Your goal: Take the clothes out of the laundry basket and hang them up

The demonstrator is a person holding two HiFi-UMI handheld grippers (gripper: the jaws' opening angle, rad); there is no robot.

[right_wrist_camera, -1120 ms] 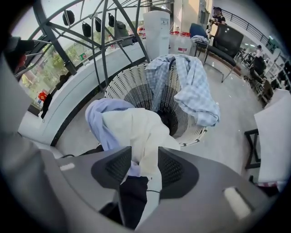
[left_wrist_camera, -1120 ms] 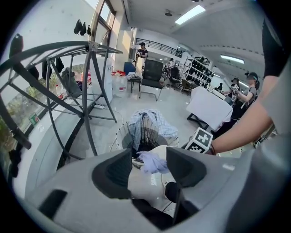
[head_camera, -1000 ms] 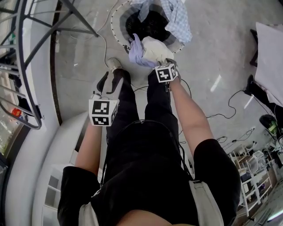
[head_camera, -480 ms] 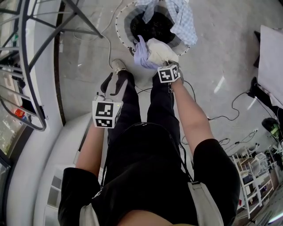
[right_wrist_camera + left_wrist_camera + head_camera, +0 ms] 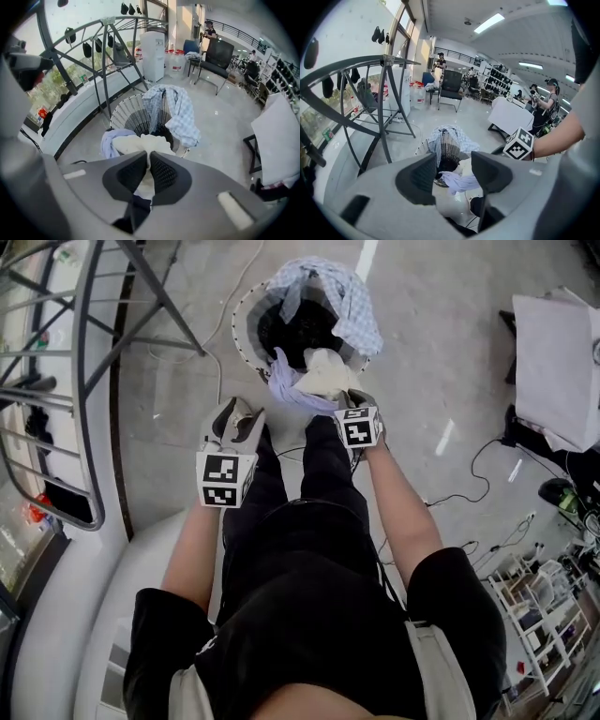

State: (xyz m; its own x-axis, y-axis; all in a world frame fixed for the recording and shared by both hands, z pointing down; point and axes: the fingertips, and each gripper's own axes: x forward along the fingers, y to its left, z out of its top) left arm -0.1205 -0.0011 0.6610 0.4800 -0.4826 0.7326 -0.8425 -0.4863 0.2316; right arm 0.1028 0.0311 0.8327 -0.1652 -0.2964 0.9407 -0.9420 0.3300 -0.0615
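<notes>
A white laundry basket [image 5: 246, 317] stands on the floor ahead of my feet, with a blue checked shirt [image 5: 354, 306] draped over its rim. My right gripper [image 5: 347, 401] has just been closing and is shut on a cream garment [image 5: 324, 371], held bunched above the basket's near rim. In the right gripper view the cream garment [image 5: 140, 143] is pinched between the jaws of the right gripper [image 5: 148, 161]. A lavender garment [image 5: 284, 388] hangs over the rim beside it. My left gripper [image 5: 234, 423] is open and empty, left of the basket; its view looks past the left gripper [image 5: 453, 171] at the lavender garment [image 5: 458, 181].
A metal drying rack [image 5: 89, 381] stands at the left, its bars [image 5: 105, 44] rising behind the basket. Cables [image 5: 487, 465] trail over the floor at the right. A white table [image 5: 558, 362] is at the far right. A white curved ledge [image 5: 84, 596] runs along my left side.
My right gripper has closed on the cream garment and lifted it up from the basket. The left gripper has risen a little and stays open.
</notes>
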